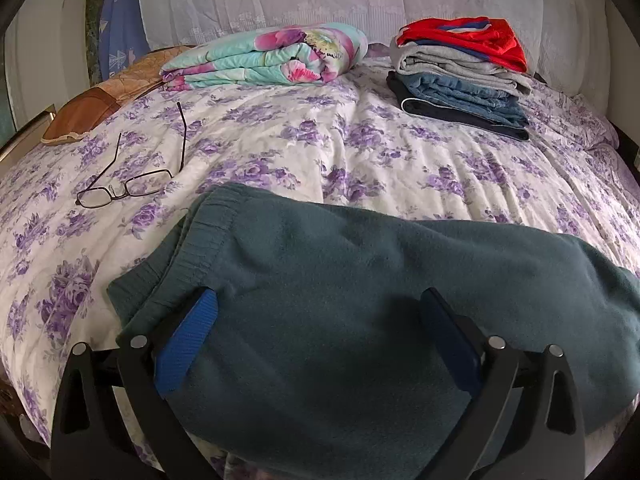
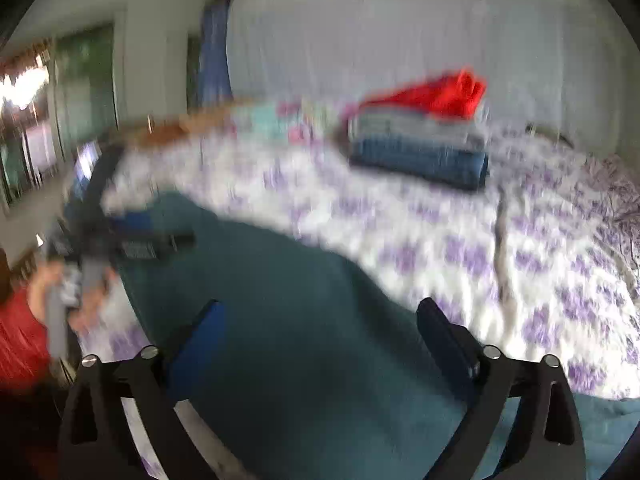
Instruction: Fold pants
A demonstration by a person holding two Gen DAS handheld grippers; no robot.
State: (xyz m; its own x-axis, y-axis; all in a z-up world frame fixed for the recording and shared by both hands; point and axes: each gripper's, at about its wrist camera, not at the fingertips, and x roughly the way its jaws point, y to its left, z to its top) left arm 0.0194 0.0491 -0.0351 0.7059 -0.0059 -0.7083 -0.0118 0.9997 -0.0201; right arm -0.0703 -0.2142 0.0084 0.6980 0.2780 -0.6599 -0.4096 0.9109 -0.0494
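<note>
The teal pants lie on the bed, near its front edge. The bed has a white cover with purple flowers. The pants are the landmark here.

The left gripper hangs over the pants, close to the stretchy waistband. Its two blue fingers are spread wide, one on each side, with the cloth below and between them. It holds nothing.

The right gripper is over the pants too. Its fingers are also spread wide and hold nothing. The right wrist picture is very blurry, so small things there are hard to tell. In it the left gripper shows far to the left, at the other end of the pants, with a hand holding its handle.

A pair of glasses lies on the bed to the left of the pants, just past the waistband, with its arms open. Behind the pants, well apart, sits a folded flowery blanket. To the right of the blanket is a stack of folded clothes with a red one on top. A brown pillow lies far back on the left.
</note>
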